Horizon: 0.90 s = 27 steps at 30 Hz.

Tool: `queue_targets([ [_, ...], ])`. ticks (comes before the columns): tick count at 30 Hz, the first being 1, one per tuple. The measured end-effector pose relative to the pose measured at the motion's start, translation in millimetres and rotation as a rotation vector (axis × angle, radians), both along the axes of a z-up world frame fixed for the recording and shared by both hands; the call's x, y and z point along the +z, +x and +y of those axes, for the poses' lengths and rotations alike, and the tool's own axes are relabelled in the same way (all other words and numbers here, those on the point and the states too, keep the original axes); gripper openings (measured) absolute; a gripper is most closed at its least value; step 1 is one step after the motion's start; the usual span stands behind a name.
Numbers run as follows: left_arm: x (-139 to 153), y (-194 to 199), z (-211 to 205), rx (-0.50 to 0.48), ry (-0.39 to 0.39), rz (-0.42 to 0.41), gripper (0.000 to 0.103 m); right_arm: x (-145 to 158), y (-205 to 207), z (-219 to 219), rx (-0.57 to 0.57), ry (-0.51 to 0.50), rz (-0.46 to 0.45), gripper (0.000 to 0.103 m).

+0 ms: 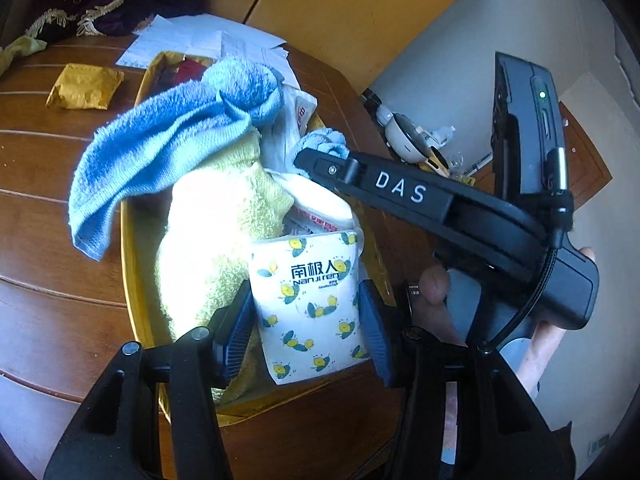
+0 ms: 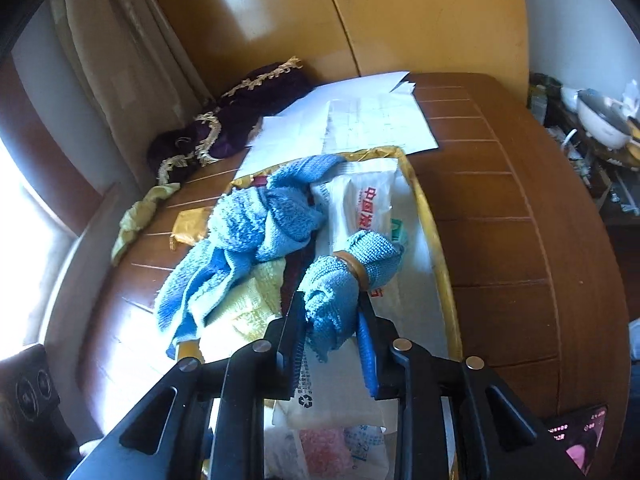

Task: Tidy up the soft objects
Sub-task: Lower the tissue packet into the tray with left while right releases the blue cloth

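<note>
A yellow-rimmed tray (image 1: 129,236) on the wooden table holds soft things. My left gripper (image 1: 306,312) is shut on a white tissue pack printed with lemons (image 1: 310,304), held over the tray's near end. Beside it lie a pale yellow towel (image 1: 216,232) and a knotted blue towel (image 1: 176,136). My right gripper (image 2: 330,320) is shut on a small blue cloth roll bound with a rubber band (image 2: 344,280), above white wipe packs (image 2: 360,204) in the tray (image 2: 436,248). The right gripper (image 1: 316,160) also reaches into the left wrist view from the right.
White papers (image 2: 360,120) lie behind the tray. A dark purple fringed cloth (image 2: 240,116) sits at the table's far corner, with a yellow-green rag (image 2: 138,216) and a gold packet (image 1: 86,86) to the left. A cluttered side surface (image 2: 600,128) stands right of the table.
</note>
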<state>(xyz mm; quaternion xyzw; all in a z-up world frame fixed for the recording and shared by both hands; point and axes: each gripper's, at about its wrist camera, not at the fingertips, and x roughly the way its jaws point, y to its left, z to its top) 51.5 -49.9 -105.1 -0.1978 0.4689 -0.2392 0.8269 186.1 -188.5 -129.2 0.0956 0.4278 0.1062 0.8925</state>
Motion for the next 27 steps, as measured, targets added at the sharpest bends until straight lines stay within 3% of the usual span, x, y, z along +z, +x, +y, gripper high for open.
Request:
queue_targets([
  [3, -0.9, 1.0, 4.8, -0.008, -0.04, 0.007, 0.053, 4.4, -4.9, -1.3, -0.011, 0.0, -0.016, 0.034],
  [5, -1.3, 2.1, 8.7, -0.015, -0.073, 0.019, 0.058, 8.1, -7.1, -3.6, -0.015, 0.01, -0.024, 0.043],
  [11, 6.8, 0.7, 22.2, -0.031, -0.135, -0.003, 0.062, 22.3, -18.9, -0.8, -0.032, 0.004, -0.063, 0.045],
  [18, 21.5, -5.9, 57.0, 0.036, -0.21, -0.081, 0.064, 41.4, -33.4, 14.6, -0.026, -0.008, -0.135, 0.045],
  [27, 32.0, 5.1, 107.0, 0.172, -0.181, -0.118, 0.064, 52.8, -38.2, 37.3, 0.043, 0.054, -0.158, 0.045],
])
